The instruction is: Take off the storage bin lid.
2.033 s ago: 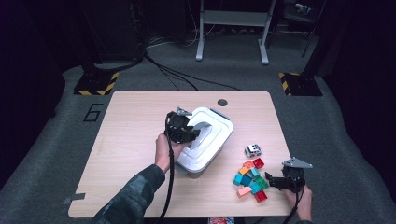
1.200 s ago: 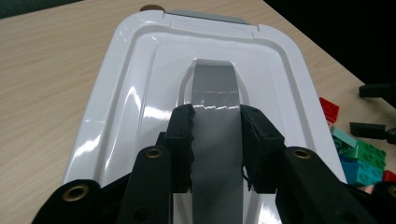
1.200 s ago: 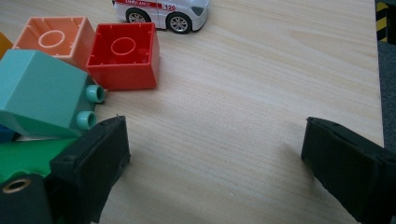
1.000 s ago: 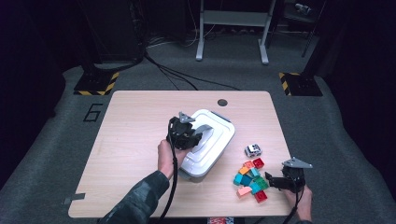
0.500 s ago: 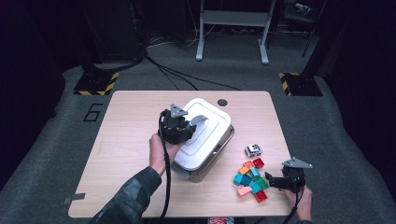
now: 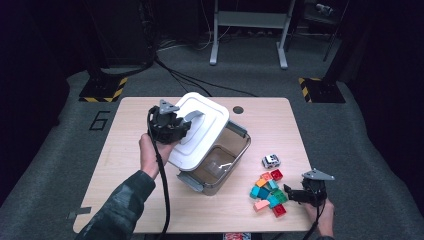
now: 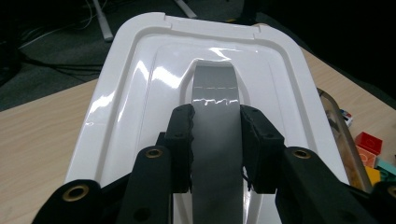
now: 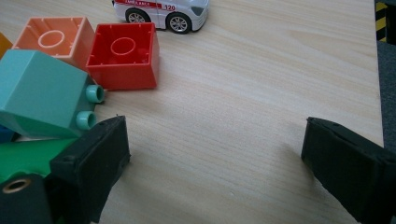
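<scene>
Pale wooden worktop (image 6: 125,165), clear lidless bin (image 6: 220,165) at its middle, toy car (image 6: 270,160) beside it, heap of coloured bricks (image 6: 268,192) near the front right corner

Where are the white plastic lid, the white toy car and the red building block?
white plastic lid (image 6: 205,131), high view, flat top.
white toy car (image 8: 161,10), right gripper view, side.
red building block (image 8: 123,58), right gripper view, hollow underside.

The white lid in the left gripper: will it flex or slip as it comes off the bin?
The white lid looks like stiff moulded plastic, so it should hold its shape. Its glossy face could be slippery, but the left gripper is shut on the grey handle, which seems secure. Held tilted from one side, it may swing.
</scene>
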Tool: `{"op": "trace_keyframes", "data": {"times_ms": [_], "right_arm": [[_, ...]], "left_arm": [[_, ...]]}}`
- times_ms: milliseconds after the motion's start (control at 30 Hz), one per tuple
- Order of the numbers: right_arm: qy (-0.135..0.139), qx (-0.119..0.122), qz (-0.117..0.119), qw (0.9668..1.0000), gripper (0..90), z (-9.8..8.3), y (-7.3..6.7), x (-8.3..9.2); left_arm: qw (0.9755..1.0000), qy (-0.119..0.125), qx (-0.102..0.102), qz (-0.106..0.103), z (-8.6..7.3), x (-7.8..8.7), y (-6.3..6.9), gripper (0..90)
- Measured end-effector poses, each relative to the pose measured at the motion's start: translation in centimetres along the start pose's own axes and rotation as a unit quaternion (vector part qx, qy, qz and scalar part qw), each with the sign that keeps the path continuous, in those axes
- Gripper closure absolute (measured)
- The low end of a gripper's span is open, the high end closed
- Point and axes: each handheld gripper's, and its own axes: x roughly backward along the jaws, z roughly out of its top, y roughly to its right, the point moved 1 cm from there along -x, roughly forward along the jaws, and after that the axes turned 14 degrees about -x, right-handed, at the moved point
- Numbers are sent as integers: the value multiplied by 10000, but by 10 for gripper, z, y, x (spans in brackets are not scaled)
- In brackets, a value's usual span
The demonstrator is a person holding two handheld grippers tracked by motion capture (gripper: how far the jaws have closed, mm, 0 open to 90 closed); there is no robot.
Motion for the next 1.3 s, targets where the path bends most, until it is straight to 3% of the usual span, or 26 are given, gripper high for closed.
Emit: {"op": "trace_keyframes", "data": {"times_ms": [600, 1033, 1300], "right_arm": [[5, 27, 17, 10000, 69, 0, 1, 0], [8, 28, 15, 10000, 69, 0, 1, 0], [8, 27, 12, 10000, 69, 0, 1, 0]], "left_arm": [[9977, -186, 256, 592, -24, 17, -54, 667], [9928, -297, 588, 997, -49, 19, -85, 667], [9894, -516, 798, 1102, -69, 12, -101, 667]]}}
